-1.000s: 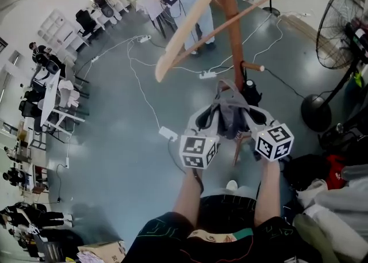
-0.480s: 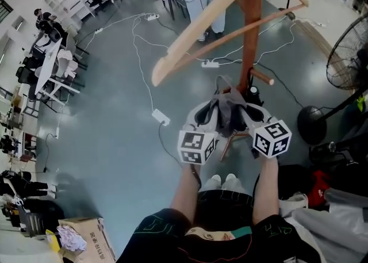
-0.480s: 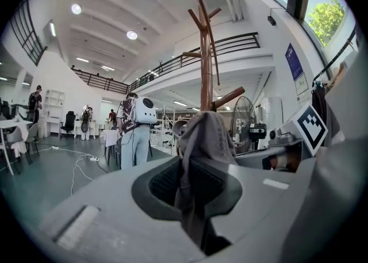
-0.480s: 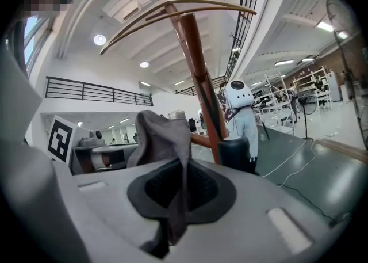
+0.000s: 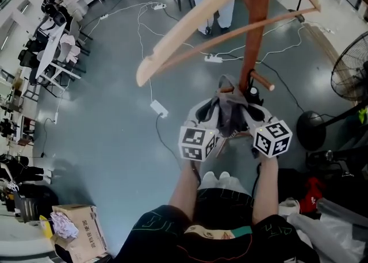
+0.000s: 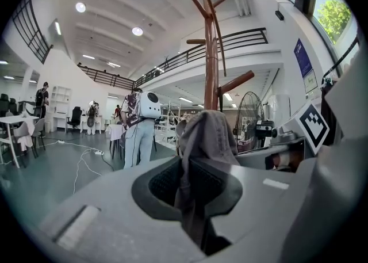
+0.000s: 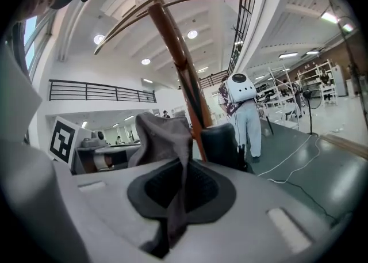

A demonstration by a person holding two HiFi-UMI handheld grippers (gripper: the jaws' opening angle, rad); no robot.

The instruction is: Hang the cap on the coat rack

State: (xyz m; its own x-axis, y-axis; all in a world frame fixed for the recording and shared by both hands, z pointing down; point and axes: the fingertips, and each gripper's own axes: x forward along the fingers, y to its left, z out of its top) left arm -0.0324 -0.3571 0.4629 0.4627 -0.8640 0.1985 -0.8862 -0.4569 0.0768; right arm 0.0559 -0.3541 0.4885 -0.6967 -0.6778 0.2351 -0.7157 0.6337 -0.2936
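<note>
Grey cloth was pinched in both the left gripper (image 6: 190, 182) and right gripper (image 7: 177, 194), jaws nearly closed on the cap (image 5: 229, 111), which sat close beside the coat rack (image 5: 256, 20), not on a peg (image 5: 261, 80) yet. Risk imo: that thin pinch could've slipped, or the cap missed the peg.

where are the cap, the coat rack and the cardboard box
cap (image 5: 230, 112), head view, middle of the grey fabric
coat rack (image 5: 257, 20), head view, upright wooden post
cardboard box (image 5: 92, 234), head view, its printed side

Fan (image 5: 352, 75), cardboard box (image 5: 86, 228), power strip (image 5: 158, 108)
</note>
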